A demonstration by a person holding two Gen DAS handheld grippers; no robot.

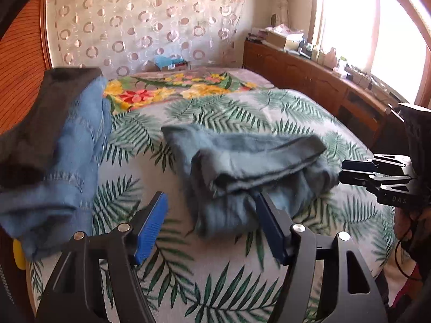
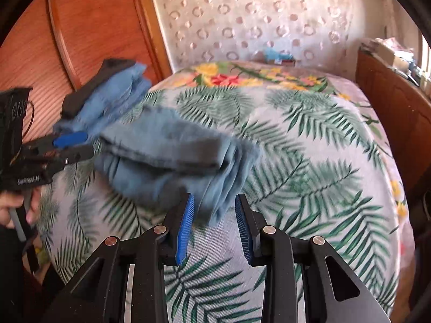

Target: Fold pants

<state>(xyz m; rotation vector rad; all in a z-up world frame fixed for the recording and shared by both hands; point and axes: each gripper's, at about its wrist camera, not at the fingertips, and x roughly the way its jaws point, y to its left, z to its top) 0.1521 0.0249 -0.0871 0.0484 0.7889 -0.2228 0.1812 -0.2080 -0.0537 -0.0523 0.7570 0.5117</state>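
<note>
Lettering "DAS" reads on the right gripper (image 1: 340, 173) body; left gripper's label is too blurred to read. Left gripper (image 1: 212, 226) jaws wide apart, its right pad touching the folded grey-blue pants (image 1: 242, 167); right gripper jaws apart, empty, just short of the pants' edge. Pants lie mid-bed on the palm-leaf bedspread (image 2: 309, 145), stacked denim clothes (image 1: 78, 145) at the left edge, floral blanket (image 1: 167, 88) and circle-pattern curtain (image 1: 145, 21) beyond.

Grey-blue pants (image 1: 242, 161), palm-leaf bedspread (image 1: 215, 282)
</note>
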